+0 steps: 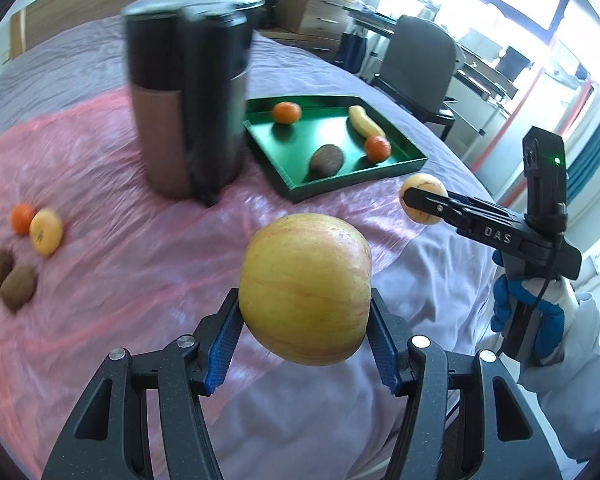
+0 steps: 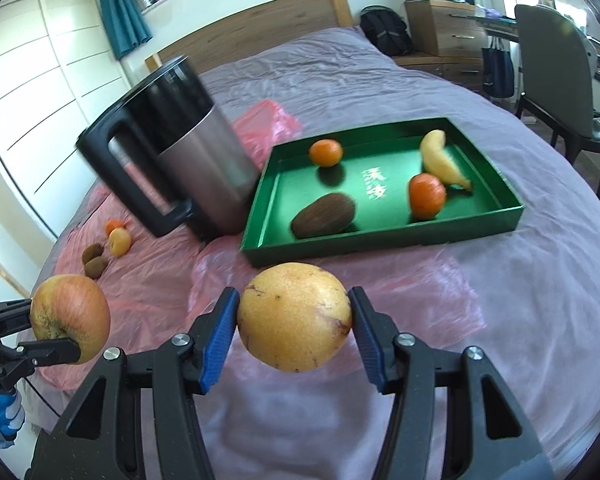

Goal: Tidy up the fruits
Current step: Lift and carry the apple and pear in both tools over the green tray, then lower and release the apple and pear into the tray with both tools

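My left gripper is shut on a yellow-red apple, held in the air above the pink sheet. My right gripper is shut on a round yellow fruit with brown specks, just short of the green tray. Each wrist view also catches the other gripper: the right gripper at the right, the left gripper at the lower left. The tray holds two oranges, a banana and a brown kiwi.
A black and steel kettle stands left of the tray on the bed. Beyond it lie an orange, a yellow fruit and two kiwis on the pink plastic sheet. A chair and desk stand right of the bed.
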The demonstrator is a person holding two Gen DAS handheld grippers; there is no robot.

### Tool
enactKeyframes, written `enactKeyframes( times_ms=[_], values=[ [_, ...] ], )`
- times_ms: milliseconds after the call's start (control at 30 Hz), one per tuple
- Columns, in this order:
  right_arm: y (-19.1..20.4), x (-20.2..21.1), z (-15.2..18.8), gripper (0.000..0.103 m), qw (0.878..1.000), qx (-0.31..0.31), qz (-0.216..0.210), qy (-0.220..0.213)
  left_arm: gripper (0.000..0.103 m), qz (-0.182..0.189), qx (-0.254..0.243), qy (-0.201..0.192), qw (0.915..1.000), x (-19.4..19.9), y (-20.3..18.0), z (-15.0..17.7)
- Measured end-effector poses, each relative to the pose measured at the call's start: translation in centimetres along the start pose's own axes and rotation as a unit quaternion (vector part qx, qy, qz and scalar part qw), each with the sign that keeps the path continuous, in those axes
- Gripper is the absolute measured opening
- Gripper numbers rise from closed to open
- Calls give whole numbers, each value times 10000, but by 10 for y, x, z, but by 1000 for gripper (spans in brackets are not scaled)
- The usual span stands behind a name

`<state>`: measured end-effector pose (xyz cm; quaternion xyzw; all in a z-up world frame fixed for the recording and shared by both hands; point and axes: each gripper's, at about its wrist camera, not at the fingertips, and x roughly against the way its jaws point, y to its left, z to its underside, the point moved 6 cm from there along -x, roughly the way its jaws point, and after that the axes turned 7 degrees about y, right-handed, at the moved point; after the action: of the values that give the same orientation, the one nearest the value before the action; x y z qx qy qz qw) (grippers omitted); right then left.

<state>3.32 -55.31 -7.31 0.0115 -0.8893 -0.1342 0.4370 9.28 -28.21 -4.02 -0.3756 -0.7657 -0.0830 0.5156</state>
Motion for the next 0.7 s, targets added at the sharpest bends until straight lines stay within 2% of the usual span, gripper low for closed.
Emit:
enactKeyframes(
  times_ms=[367,700],
  values=[
    [-70,-9,-49,90,9979,-369,330,-406,54,63,-440,-66,9990,-46,-40,-84],
    [-120,-35,-80,90,9949,-492,714,-509,54,-247,-293,-165,9991,-100,-35,-162]
  ],
)
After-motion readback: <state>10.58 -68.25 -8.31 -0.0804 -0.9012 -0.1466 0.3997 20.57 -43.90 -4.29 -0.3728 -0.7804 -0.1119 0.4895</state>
